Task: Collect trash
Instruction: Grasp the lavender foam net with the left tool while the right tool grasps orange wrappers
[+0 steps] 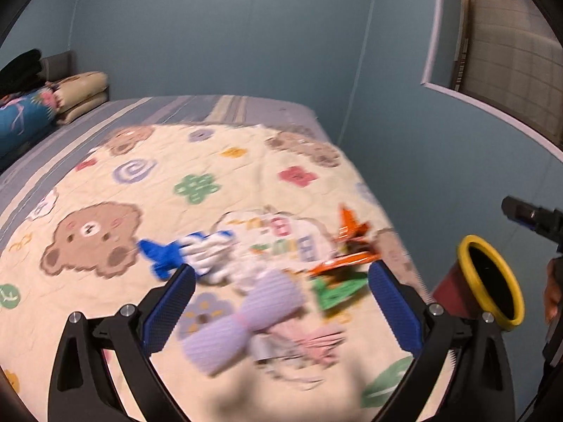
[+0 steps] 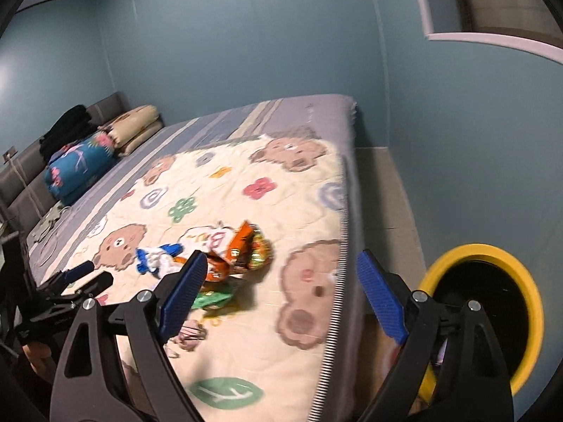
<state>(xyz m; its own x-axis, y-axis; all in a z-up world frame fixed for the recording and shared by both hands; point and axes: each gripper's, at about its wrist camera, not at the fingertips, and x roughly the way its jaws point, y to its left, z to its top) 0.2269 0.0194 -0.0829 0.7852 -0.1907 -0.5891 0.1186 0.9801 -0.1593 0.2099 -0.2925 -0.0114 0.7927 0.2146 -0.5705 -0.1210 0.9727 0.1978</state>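
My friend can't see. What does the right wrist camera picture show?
An open, empty hand-held gripper points at a pile of wrappers on a bear-print blanket covering a bed. A yellow-rimmed bin waits on the floor at right.

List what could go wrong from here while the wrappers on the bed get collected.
1. The wrappers lie bunched in a pile, so one pinch may drag several and drop some.
2. The yellow-rimmed bin stands off the bed's edge; a carried wrapper could fall into the gap.
3. The left gripper may snag the soft quilt.
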